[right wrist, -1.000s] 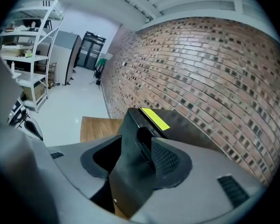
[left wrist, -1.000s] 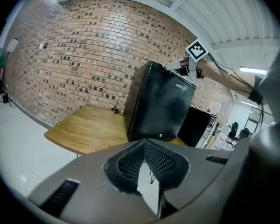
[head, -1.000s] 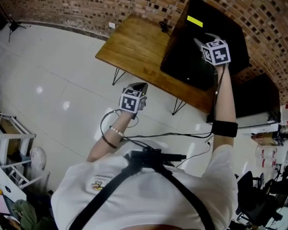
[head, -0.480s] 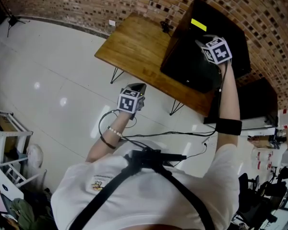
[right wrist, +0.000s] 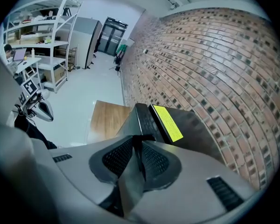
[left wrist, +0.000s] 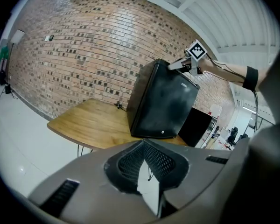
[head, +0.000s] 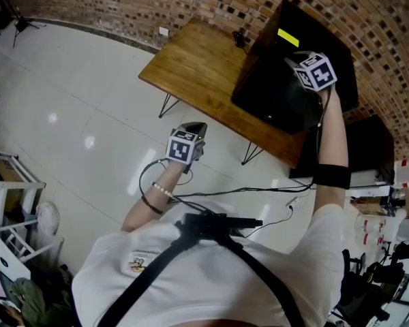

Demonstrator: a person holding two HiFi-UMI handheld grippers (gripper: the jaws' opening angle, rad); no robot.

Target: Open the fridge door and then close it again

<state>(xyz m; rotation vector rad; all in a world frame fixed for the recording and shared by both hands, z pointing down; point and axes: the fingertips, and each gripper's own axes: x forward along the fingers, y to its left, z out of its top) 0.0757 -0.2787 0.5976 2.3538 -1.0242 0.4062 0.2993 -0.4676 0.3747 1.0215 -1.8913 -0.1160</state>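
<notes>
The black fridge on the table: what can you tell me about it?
The fridge is a small black box that stands upright at one end of a wooden table, near a brick wall. Its door is smooth, faintly glossy and looks shut. A yellow label lies on its top. The right gripper has just been closing its fingers on the door's top edge, which sits between them.
</notes>
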